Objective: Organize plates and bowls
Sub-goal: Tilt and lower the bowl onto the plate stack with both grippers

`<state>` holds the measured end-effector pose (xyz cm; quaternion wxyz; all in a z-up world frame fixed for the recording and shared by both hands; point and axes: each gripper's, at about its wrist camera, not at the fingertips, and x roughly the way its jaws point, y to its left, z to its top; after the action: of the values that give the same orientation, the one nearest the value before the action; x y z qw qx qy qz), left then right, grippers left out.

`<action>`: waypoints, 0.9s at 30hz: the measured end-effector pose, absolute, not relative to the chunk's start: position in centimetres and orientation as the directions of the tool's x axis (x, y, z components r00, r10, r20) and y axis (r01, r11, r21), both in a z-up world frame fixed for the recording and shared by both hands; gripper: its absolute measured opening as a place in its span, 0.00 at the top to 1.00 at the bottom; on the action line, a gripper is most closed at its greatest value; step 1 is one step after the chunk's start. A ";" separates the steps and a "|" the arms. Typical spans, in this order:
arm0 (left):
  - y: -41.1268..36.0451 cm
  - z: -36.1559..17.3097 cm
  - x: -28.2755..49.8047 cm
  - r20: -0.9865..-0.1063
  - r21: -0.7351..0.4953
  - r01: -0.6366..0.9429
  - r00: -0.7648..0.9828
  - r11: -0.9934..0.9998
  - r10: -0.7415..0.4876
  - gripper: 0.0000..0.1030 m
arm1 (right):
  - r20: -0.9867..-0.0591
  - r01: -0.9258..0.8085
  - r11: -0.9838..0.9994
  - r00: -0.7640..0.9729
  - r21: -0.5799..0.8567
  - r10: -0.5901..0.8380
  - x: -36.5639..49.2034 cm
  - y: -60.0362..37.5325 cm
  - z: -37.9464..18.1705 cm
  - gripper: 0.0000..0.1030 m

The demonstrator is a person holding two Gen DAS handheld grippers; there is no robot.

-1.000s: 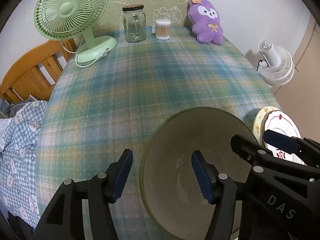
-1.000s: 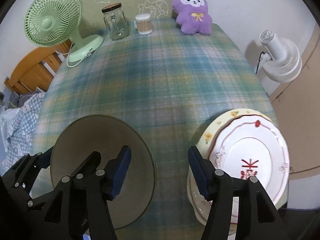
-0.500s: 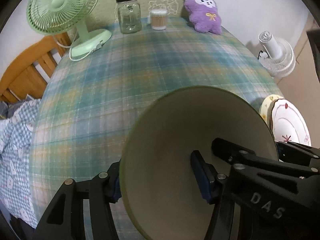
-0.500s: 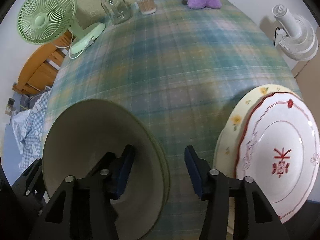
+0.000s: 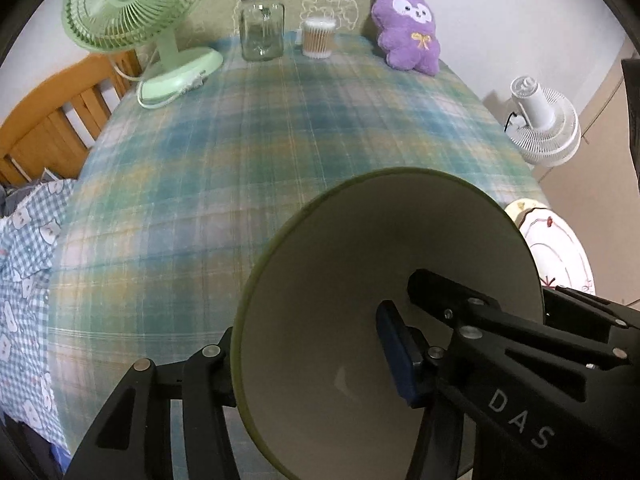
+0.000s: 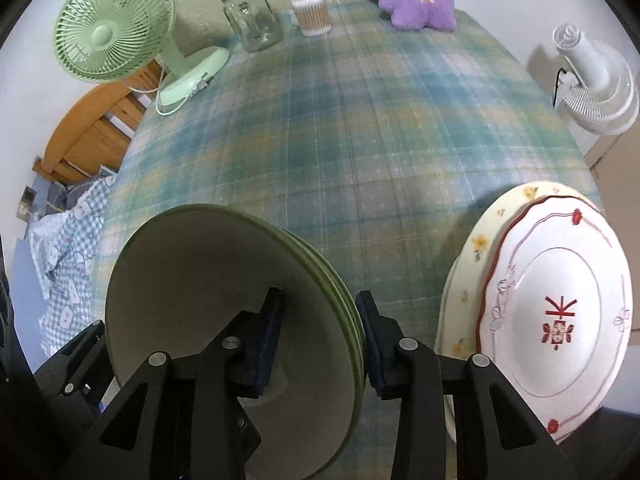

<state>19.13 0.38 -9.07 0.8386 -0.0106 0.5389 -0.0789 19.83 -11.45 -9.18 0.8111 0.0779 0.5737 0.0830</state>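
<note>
A home bedroom. A plaid-covered table (image 5: 280, 128) holds a fan (image 5: 136, 12) and plush toy (image 5: 406, 30). A wooden bed frame (image 5: 52, 120) stands beside it.

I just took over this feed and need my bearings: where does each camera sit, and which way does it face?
Left wrist: sits on the left gripper, looks along its fingers across the plaid table toward the green fan; its fingers straddle the green bowls' left rim, and the right gripper reaches in from the right.
Right wrist: sits on the right gripper, same heading; its fingers straddle the bowls' right rim, beside the stacked plates.
Shared: bowls, plates, fan, glass jar, purple plush.
</note>
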 end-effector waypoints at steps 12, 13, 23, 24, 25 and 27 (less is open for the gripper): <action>0.0 -4.4 16.4 -0.870 -0.083 0.187 0.465 0.979 -0.163 0.47 | -0.900 0.031 0.984 0.410 0.178 0.150 16.3 -11.6 -4.1 0.60; -0.1 -4.0 16.2 -0.869 -0.083 0.191 0.466 0.978 -0.165 0.47 | -0.899 0.037 0.984 0.413 0.176 0.145 16.0 -11.7 -3.8 0.60; -2.7 -2.4 15.0 -0.857 -0.076 0.204 0.487 0.976 -0.168 0.47 | -0.884 0.051 0.981 0.444 0.185 0.144 14.4 -14.6 -2.0 0.60; -3.2 -2.3 15.0 -0.857 -0.075 0.201 0.488 0.977 -0.166 0.47 | -0.884 0.049 0.981 0.444 0.187 0.146 14.5 -15.1 -2.0 0.60; -3.7 -2.2 15.0 -0.858 -0.075 0.197 0.487 0.977 -0.164 0.47 | -0.884 0.047 0.981 0.443 0.188 0.148 14.5 -15.4 -1.9 0.60; -4.8 -2.0 15.1 -0.856 -0.078 0.190 0.490 0.979 -0.163 0.47 | -0.883 0.039 0.982 0.445 0.184 0.148 14.6 -16.5 -1.7 0.60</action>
<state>15.11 -4.77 -2.02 0.8629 0.0135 0.4946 -0.1023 14.64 -16.52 -1.74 0.8454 0.0888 0.5257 0.0324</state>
